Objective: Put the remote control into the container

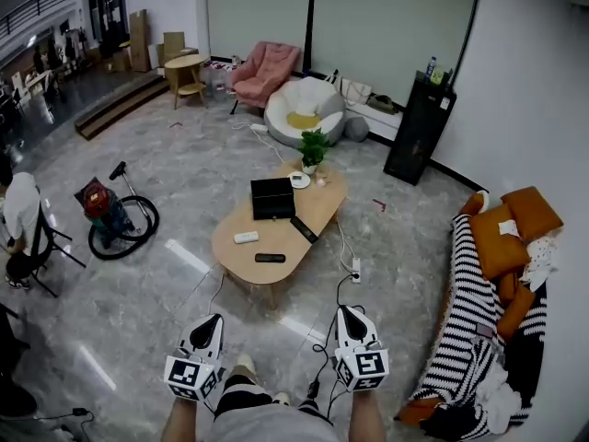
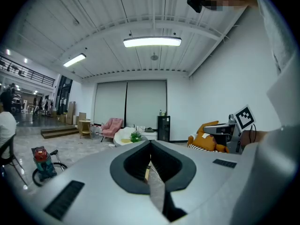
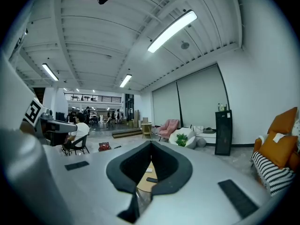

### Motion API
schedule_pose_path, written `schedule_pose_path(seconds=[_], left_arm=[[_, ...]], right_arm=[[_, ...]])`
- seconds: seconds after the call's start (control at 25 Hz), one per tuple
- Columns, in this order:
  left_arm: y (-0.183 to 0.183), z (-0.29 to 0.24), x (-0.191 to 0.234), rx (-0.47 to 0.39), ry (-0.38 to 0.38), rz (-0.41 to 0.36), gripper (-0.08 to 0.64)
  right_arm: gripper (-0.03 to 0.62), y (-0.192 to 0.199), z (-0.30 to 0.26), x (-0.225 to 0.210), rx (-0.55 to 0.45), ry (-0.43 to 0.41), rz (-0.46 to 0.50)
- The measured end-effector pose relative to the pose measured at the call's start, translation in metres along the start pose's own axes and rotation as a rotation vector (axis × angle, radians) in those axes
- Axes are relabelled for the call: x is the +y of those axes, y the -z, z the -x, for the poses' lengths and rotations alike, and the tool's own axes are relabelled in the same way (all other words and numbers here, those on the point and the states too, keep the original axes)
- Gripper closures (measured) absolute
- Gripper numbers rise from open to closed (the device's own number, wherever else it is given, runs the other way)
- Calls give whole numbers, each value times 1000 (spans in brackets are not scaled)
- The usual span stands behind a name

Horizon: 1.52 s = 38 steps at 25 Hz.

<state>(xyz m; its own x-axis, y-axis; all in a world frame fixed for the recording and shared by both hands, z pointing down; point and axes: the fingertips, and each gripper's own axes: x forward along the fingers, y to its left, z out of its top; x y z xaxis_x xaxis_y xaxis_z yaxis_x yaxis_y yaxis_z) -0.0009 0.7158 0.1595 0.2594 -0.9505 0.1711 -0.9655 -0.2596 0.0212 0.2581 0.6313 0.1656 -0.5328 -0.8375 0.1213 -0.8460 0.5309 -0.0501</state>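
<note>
From your head view alone the layout is plain: an oval table (image 1: 241,270) with a smooth pale wood top stands on the glossy stone floor ahead of you; a black container (image 1: 272,198), square and open-topped, sits near its middle; the black remote control (image 1: 270,258) lies flat near the edge closest to you, apart from the container; a white remote (image 1: 246,238) lies to its left and a long black remote (image 1: 304,229) lies aslant just right of the container; a potted plant (image 1: 314,147) stands at the far end.

Your right gripper view catches only a sliver of that tabletop through the notch of its jaws, with the black remote control (image 3: 151,179) and white remote (image 3: 148,170) small in it; it also shows a seated person (image 3: 80,134) far off. Your left gripper view shows orange cushions (image 2: 206,139) on the striped sofa (image 2: 193,146) and the other gripper's marker cube (image 2: 244,117).

You hold the left gripper (image 1: 213,320) and right gripper (image 1: 348,313) low before you, side by side and well apart, both aimed at the table and tipped slightly down; each has smooth grey shells with dark padded inner faces; each pair of jaws is pressed together with nothing between them.
</note>
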Motion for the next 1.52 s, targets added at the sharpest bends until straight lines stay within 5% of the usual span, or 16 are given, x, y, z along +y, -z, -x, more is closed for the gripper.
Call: schedule_pose_path(seconds=[0.4,1.08,1.52], left_arm=[[3,-93,50,16,38,-2,552],[-33,-347,218,92,202,-66,552],[7,-445,270,204,268,-77,552]], right_arm=[[580,7,-90,-23,2,-1,-23],[580,-30,-357,-81,19,146,-42],[580,4,-447,-112,124,199,-49]])
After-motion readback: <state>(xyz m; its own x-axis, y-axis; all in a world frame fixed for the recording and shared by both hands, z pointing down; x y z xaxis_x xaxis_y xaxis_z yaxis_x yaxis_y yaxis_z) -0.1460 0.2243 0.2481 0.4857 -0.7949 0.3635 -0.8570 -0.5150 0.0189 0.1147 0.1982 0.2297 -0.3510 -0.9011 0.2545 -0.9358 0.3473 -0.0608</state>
